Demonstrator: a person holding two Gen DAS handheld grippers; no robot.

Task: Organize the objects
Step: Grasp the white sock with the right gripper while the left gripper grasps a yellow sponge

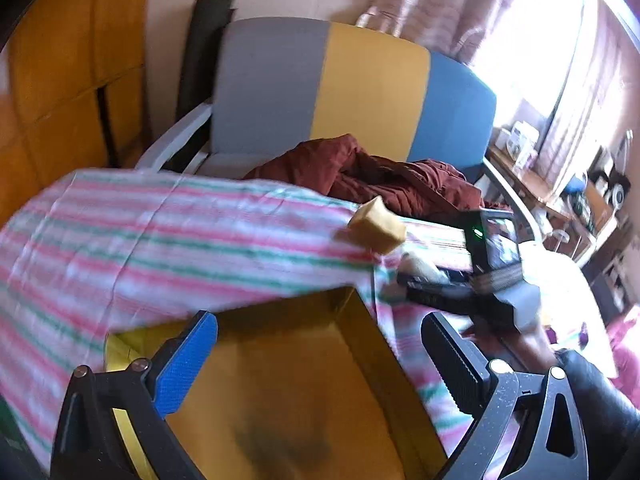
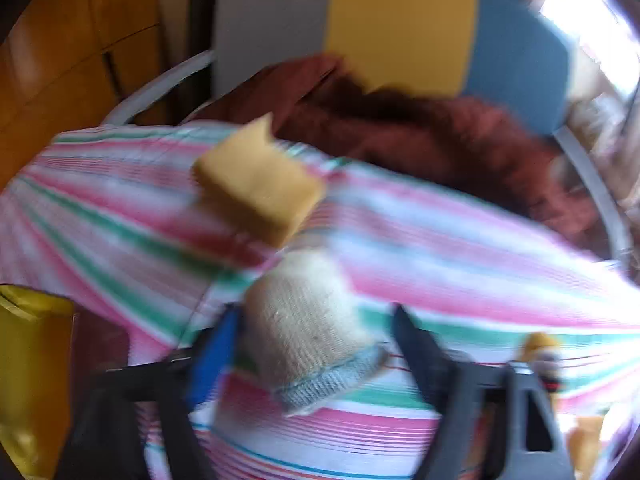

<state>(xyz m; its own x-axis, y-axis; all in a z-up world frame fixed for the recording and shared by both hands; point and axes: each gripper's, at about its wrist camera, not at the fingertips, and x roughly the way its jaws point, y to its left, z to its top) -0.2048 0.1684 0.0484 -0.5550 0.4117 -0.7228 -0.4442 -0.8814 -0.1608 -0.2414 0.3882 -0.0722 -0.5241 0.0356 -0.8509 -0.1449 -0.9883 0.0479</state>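
Where the striped pink, green and white cloth drapes, a knitted cream sock with grey cuff lies between the right gripper's spread fingers, blurred. Beside it: spongy yellow rectangular block. Left gripper gapes above the empty yellow cardboard box.

The left wrist view looks down over an open yellow box, facing the striped chair beyond the striped cloth; the right wrist view, blurred, sits nearer that chair, low over the cloth; both share the yellow sponge.
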